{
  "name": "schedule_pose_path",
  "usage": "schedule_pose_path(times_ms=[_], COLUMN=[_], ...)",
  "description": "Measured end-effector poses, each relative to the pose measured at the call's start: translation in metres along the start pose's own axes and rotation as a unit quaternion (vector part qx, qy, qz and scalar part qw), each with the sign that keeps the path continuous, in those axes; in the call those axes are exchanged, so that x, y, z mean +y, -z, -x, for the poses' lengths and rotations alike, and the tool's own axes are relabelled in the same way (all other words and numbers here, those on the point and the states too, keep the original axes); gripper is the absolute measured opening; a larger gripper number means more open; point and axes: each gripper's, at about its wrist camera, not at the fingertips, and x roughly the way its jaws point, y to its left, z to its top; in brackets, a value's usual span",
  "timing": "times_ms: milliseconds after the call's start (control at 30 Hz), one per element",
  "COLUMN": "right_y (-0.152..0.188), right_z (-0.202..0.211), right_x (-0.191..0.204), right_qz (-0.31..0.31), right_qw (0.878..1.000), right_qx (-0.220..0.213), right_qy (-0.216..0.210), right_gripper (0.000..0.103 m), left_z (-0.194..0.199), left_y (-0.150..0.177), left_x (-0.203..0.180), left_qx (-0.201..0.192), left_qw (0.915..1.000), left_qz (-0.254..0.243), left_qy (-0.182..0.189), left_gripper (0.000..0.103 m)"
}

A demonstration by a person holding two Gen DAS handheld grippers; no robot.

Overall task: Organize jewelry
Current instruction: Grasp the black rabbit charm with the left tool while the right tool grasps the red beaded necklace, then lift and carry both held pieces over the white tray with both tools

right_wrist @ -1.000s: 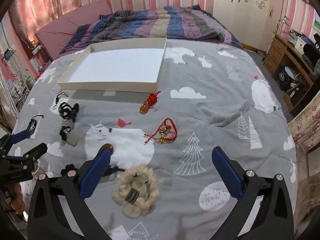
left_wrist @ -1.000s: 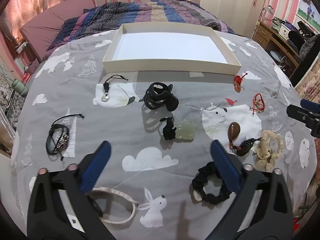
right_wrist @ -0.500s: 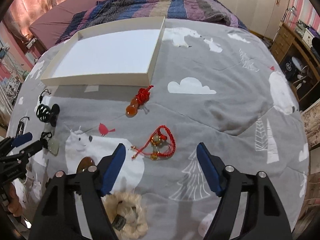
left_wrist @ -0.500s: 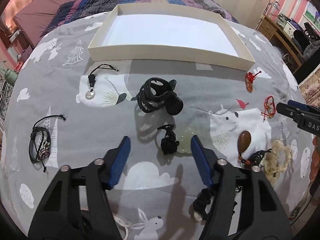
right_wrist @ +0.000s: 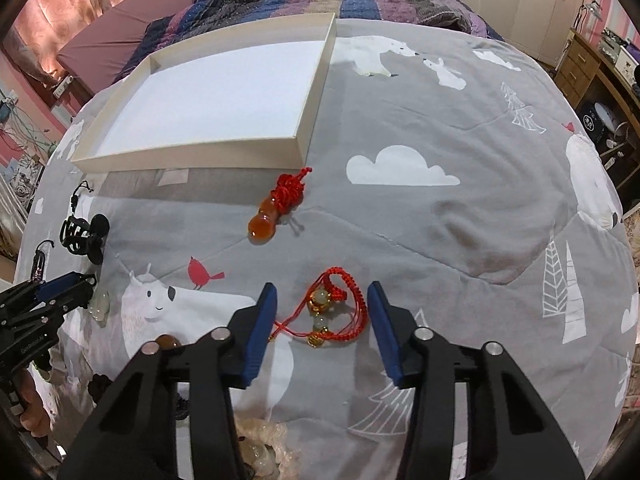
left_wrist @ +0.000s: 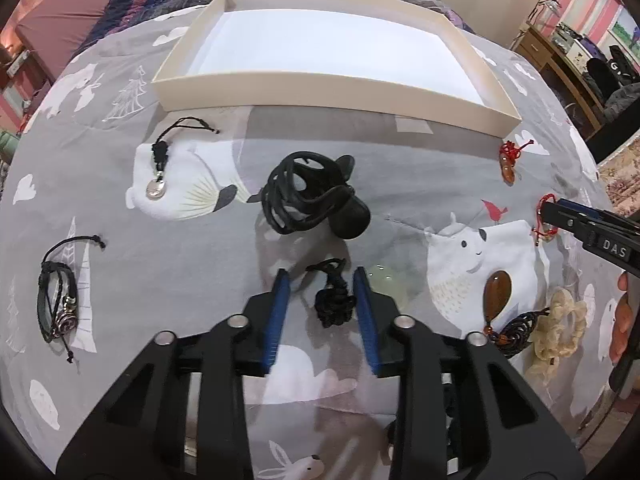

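My left tool (left_wrist: 322, 280) sits low over the grey printed quilt (left_wrist: 160, 248) on the bed, its blue pads parted around the black knotted cord (left_wrist: 335, 304) of a pale jade pendant (left_wrist: 386, 280); the pads flank the knot on both sides, but I cannot tell whether either touches it. The jade stone lies just beside the right pad, partly hidden by it. Beyond the knot lies a black hair claw clip (left_wrist: 312, 200), and farther still the empty cream tray (left_wrist: 332, 88) with its white floor. To the left lie a black cord with a round silver charm (left_wrist: 158, 172) and a black leather bracelet (left_wrist: 58, 300). To the right lie a brown teardrop pendant (left_wrist: 497, 292) and a cream scrunchie (left_wrist: 560, 328). My right tool (right_wrist: 322, 304) is also open, its pads standing either side of a red braided bracelet (right_wrist: 340, 308) with gold and pale beads, clear of it on both sides. Ahead of it a red-knotted amber gourd charm (right_wrist: 276, 212) lies near the tray's corner (right_wrist: 296, 148). At the far left of the right view the left tool shows beside the jade stone (right_wrist: 99, 304).
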Motion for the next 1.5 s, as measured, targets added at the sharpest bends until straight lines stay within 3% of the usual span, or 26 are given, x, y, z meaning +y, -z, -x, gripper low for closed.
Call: schedule_pose_path(times_ms=[133, 367, 667, 833, 1100, 1300, 1500], right_y=[-0.003, -0.002, 0.003, 0.004, 0.0, -0.012, -0.045], right_z=[-0.002, -0.01, -0.01, -0.006, 0.016, 0.035, 0.053], right_x=[-0.001, -0.003, -0.009, -0.003, 0.004, 0.019, 0.035], right_qz=[-0.003, -0.004, -0.012, -0.002, 0.003, 0.006, 0.003], right_qw=[1.0, 1.0, 1.0, 1.0, 0.999, 0.998, 0.996], right_qx=[-0.002, 0.006, -0.002, -0.015, -0.04, -0.059, -0.083], right_qy=[0.001, 0.006, 0.016, 0.028, 0.029, 0.021, 0.01], right_gripper=[0.044, 0.043, 0.018, 0.013, 0.012, 0.012, 0.012], left_z=[-0.002, 0.001, 0.003, 0.007, 0.027, 0.051, 0.074], left_y=[-0.001, 0.004, 0.008, 0.009, 0.01, -0.007, -0.056], left_x=[-0.002, 0.002, 0.001, 0.001, 0.005, 0.001, 0.016], left_qx=[0.002, 0.005, 0.011, 0.006, -0.009, -0.033, -0.068], left_qw=[1.0, 0.9998, 0.9996, 0.9995, 0.9994, 0.9983, 0.9969], left_qz=[-0.002, -0.001, -0.002, -0.004, -0.009, -0.029, -0.036], left_qy=[0.009, 0.02, 0.028, 0.03, 0.033, 0.039, 0.016], left_gripper=[0.02, 0.016, 0.014, 0.013, 0.013, 0.013, 0.013])
